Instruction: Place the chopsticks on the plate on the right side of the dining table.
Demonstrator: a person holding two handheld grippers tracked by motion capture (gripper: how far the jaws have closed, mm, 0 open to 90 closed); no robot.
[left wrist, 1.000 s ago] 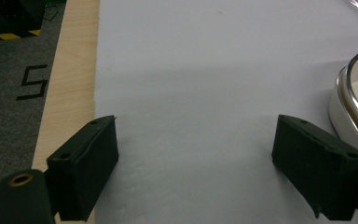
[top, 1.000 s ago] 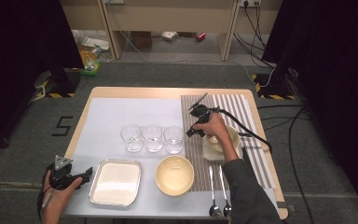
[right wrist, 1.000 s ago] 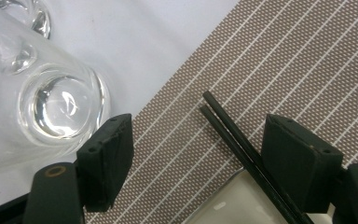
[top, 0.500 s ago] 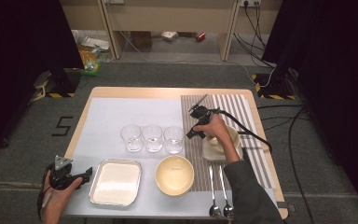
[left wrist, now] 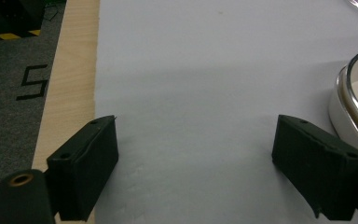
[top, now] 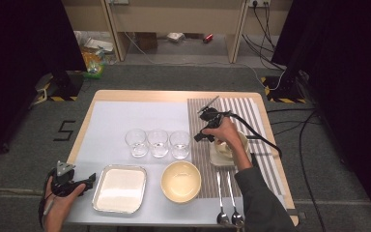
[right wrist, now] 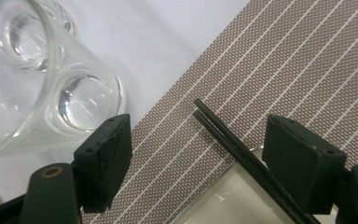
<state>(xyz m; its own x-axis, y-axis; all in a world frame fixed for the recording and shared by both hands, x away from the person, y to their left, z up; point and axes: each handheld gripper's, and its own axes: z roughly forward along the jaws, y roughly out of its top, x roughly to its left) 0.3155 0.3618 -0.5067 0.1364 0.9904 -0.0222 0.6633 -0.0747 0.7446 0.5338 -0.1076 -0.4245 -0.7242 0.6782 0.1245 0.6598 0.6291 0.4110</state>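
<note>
Right gripper [right wrist: 196, 158] jaws wide apart, black chopsticks [right wrist: 233, 144] lying between them, untouched, glass [right wrist: 51, 93] just beside

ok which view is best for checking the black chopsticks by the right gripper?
Right gripper view: the chopsticks lie close up between the right gripper's open jaws, untouched, tips on the striped mat. In the high view the hand covers that spot. The left gripper view looks at bare table and a metal tray.

You have three clear glasses [top: 158, 143] in a row mid-table, one yellow bowl [top: 180, 181] near you, one metal tray [top: 120, 188] to its left, and two spoons [top: 227, 212] at the near right. Two black chopsticks [right wrist: 233, 147] seem to rest on one small white dish [top: 221, 155].
</note>
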